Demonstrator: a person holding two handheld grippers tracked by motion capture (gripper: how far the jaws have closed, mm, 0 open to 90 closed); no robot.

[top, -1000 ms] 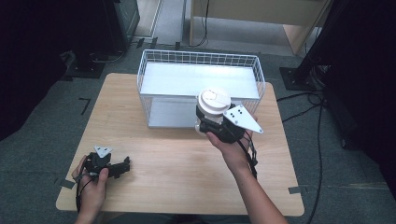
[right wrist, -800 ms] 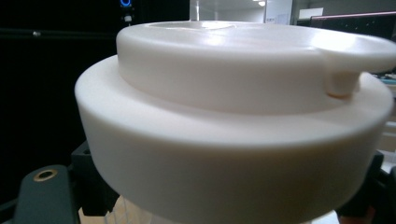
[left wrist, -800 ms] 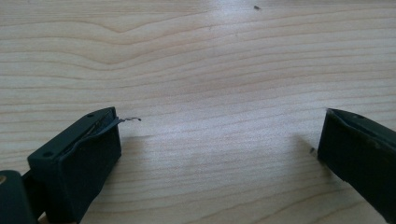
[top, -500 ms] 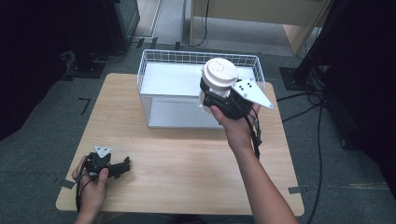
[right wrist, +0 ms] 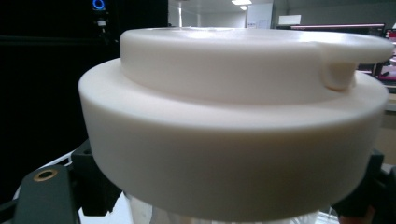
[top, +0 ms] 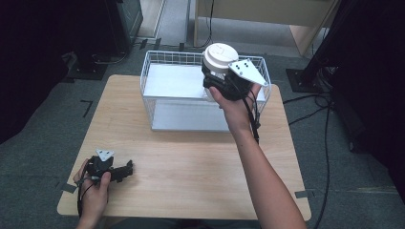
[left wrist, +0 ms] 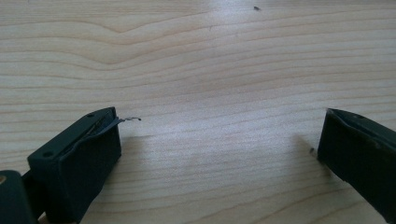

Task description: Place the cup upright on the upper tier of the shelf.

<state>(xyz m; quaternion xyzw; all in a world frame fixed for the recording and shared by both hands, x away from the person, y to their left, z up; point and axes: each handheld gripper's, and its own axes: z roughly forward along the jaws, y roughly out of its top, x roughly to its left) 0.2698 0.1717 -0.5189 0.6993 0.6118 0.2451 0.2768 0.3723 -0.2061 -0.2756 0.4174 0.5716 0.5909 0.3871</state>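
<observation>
A clear container with a wide white lid (top: 219,56) hangs upright over the far right part of the white wire basket (top: 157,53). My right gripper (top: 215,78) is shut on it just below the lid. In the right gripper view the lid (right wrist: 233,130) looms close, with the black jaws of the right gripper (right wrist: 229,210) pressed on either side of the clear body. My left gripper (top: 125,171) rests on the wooden table (top: 191,162) at the front left. In its own view the left gripper (left wrist: 219,140) stands open, with bare wood between the jaws.
The basket has a flat white bottom and stands at the back middle of the table. Dark furniture and cables lie on the floor around the table. Bare wood stretches between the basket and the front edge.
My right hand has carried the lidded container up and away from me, from the basket's near wall to above its far right part. The left hand has stayed put.
</observation>
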